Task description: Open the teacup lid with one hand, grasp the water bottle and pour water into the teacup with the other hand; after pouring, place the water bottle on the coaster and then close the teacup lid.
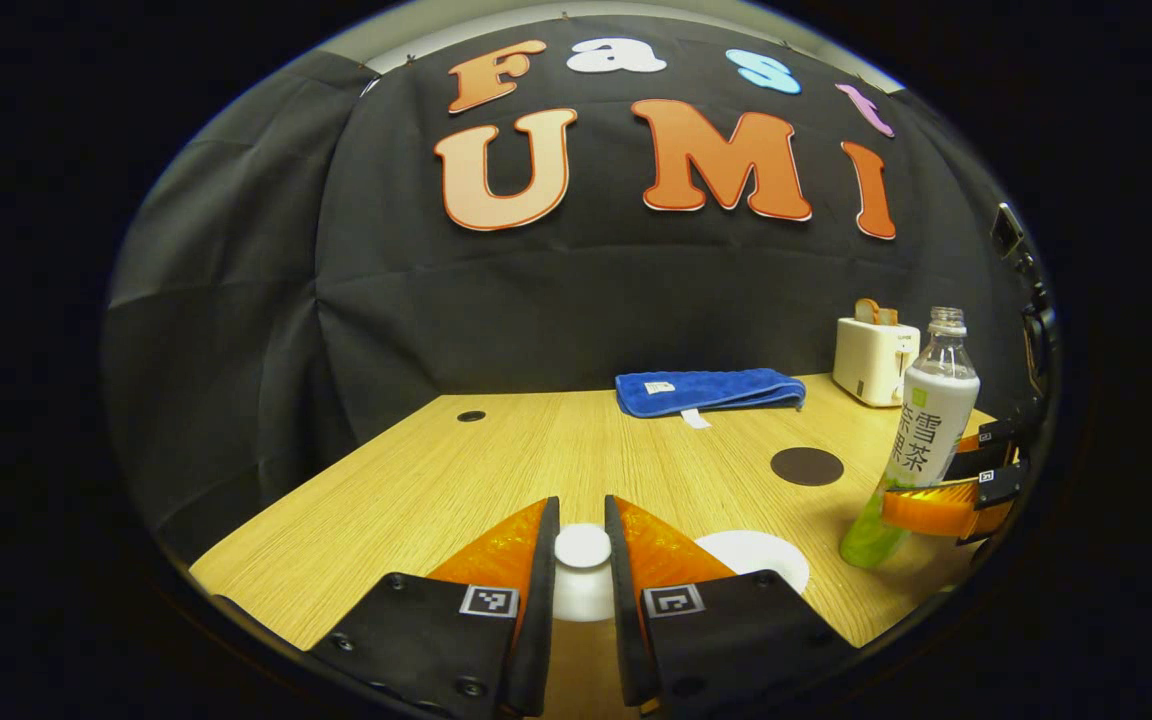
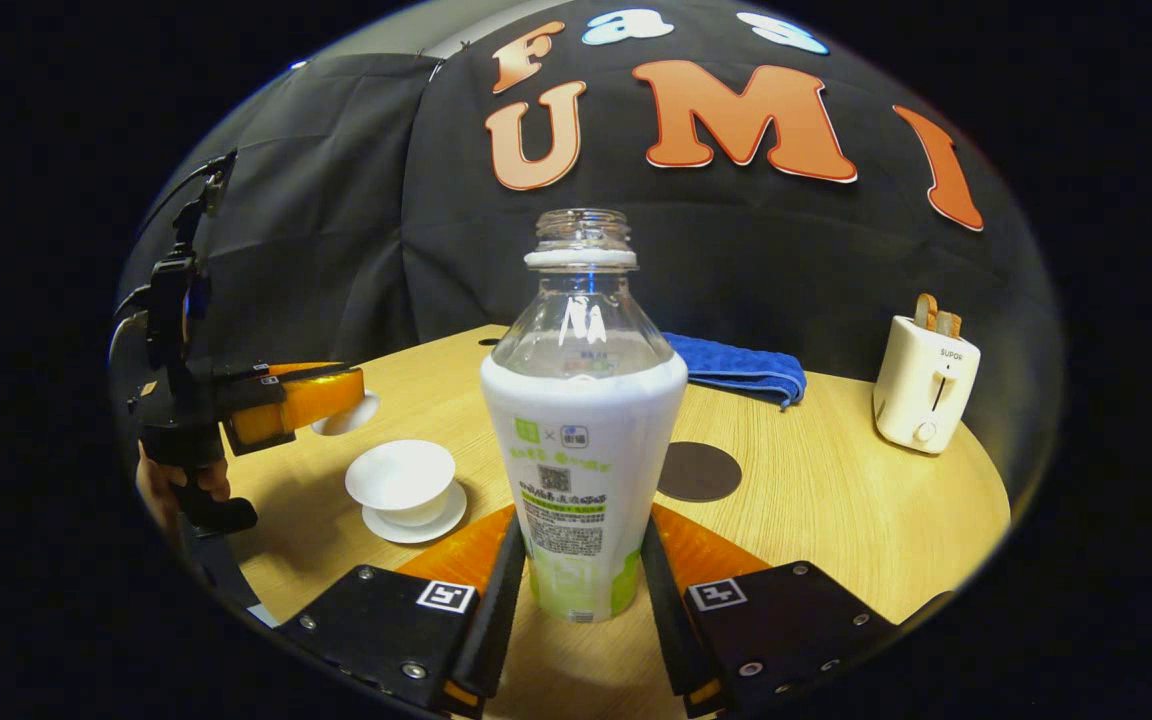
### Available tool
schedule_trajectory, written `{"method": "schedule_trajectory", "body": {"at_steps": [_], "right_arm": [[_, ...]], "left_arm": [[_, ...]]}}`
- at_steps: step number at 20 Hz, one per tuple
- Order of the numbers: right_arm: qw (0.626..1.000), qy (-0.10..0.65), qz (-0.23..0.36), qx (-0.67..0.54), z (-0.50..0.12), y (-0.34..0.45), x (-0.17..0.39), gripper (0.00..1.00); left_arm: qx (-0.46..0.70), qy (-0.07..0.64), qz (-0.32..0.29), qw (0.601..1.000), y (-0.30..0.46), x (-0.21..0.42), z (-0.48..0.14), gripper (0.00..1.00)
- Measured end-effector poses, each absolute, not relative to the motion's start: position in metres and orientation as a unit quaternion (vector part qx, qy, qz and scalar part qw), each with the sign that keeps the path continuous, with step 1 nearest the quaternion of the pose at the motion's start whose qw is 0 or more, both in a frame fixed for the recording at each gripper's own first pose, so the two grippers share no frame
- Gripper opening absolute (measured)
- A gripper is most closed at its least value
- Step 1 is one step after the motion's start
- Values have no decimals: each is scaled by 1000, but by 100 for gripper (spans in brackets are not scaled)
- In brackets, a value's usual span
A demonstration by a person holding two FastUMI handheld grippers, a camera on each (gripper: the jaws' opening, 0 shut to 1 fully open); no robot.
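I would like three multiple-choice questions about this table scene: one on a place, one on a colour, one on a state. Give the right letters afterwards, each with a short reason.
1. Where does the lid sit?
A. on the teacup
B. between the fingers of the left hand-held gripper
C. on the coaster

2. What colour is the towel?
A. blue
B. red
C. white

3. What is the state of the bottle?
A. lying on its side
B. capped, standing alone
C. uncapped, upright, gripped by the right hand-held gripper

Answers:
1 B: the left gripper view shows its knob clamped between both fingers, away from the open teacup.
2 A: the folded cloth at the back of the table is blue.
3 C: its mouth is bare and both fingers press its sides.
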State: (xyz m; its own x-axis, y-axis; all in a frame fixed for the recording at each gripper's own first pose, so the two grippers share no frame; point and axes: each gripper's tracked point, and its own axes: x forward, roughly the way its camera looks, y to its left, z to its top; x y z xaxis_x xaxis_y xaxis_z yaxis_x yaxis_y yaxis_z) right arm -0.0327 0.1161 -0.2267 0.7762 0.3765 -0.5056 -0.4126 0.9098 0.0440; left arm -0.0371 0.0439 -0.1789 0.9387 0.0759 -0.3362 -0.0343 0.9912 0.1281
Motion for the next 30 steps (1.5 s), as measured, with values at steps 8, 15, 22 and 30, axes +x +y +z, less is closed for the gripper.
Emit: {"method": "schedule_trajectory", "body": {"at_steps": [8, 15, 22, 30], "right_arm": [[940, 237, 164, -181, -211, 98, -13, 61], [921, 214, 149, -288, -203, 93, 2, 60], [874, 175, 152, -428, -196, 96, 15, 60], [815, 113, 135, -552, -191, 101, 30, 60]], "left_arm": [[53, 172, 46, 983, 72, -37, -178, 28], [63, 173, 65, 981, 99, -46, -177, 28], [59, 176, 72, 980, 112, -53, -178, 28], [45, 184, 74, 979, 122, -60, -185, 31]]}}
